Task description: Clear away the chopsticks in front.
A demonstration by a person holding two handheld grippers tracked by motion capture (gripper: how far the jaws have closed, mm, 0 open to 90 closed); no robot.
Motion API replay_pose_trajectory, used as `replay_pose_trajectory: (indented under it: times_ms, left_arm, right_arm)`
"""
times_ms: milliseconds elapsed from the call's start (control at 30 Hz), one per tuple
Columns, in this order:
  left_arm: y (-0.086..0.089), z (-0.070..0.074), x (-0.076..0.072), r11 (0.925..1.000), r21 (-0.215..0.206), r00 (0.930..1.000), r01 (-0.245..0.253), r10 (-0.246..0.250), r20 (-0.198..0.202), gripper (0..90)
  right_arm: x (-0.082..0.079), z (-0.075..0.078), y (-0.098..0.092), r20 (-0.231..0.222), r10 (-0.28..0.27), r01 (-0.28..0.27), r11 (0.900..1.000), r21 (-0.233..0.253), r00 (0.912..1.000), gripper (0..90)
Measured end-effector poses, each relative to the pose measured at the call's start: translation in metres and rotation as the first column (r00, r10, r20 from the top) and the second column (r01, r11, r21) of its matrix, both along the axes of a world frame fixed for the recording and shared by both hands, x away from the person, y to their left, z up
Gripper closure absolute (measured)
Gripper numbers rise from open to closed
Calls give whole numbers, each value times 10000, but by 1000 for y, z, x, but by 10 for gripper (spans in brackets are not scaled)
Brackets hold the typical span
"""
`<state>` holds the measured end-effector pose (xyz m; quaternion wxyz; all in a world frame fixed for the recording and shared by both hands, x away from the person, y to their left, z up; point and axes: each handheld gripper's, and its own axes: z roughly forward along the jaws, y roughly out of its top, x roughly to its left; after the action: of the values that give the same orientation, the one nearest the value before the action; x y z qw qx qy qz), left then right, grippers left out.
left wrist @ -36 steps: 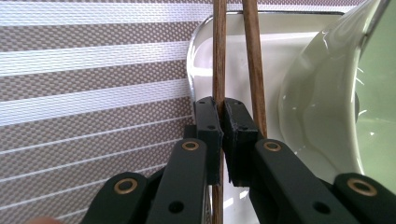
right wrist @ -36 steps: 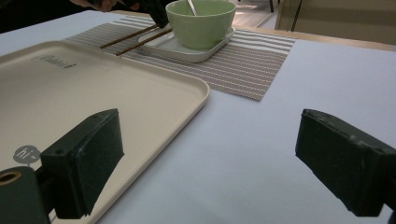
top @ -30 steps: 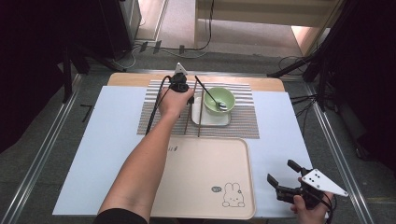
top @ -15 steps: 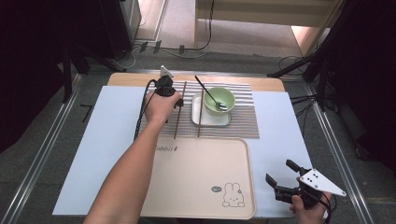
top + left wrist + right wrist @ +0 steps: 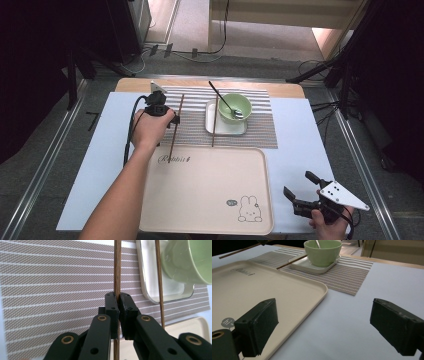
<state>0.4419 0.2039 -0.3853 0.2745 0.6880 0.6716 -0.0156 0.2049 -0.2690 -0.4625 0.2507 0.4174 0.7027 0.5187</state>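
My left gripper is over the left part of the striped placemat, shut on a brown chopstick that runs lengthwise between its jaws. In the left gripper view the jaws clamp this chopstick just above the placemat. A second chopstick lies across the left edge of the white square plate. On that plate stands a green bowl with a spoon in it. My right gripper is open and empty at the table's near right, beside the tray.
A large beige tray with a rabbit print lies bare in front of the placemat; its corner shows in the right gripper view. The pale blue table cover is bare to the right. Cables lie on the floor beyond the table.
My left hand has moved left and toward the near side, carrying one chopstick away from the bowl and the other chopstick. The right gripper has stayed in place, open.
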Motion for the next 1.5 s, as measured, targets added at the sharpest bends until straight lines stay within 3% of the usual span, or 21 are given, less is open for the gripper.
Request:
replay_pose_trajectory:
  times_ms: [167,267,433,567,733,867,1067,1500]
  left_arm:
    - [9,-4,-20,9968,-801,10000,-33,31,-28,867]
    - [14,-8,-35,9949,-1002,9999,-93,83,-108,867]
    - [21,-15,-59,9978,-660,9997,-103,89,-222,867]
    - [25,-15,-75,9970,-753,9997,-184,172,-173,867]
    - [28,-15,-93,9932,-1156,9997,-154,130,-214,867]
    - [30,-23,-108,9946,-1006,9989,-244,201,-428,867]
    - [35,-34,-124,9936,-988,9972,-542,487,-572,867]
    - [45,-42,-159,9920,-977,9951,-803,741,-653,866]
  right_arm:
    - [0,0,1,-69,-27,27,10000,-28,10000,81]
    - [-1,-1,1,-79,-32,32,10000,-43,10000,81]
    - [-1,-1,0,-16,-21,21,10000,-52,10000,82]
    - [-1,0,1,-25,-16,15,10000,-48,10000,82]
    - [-1,0,2,-22,10,-10,9999,-102,10000,82]
    - [-1,-1,2,-37,42,-42,10000,-71,10000,82]
    - [-2,0,2,-19,-1,1,10000,-24,10000,82]
    - [-2,0,3,-22,1,-1,10000,-45,10000,82]
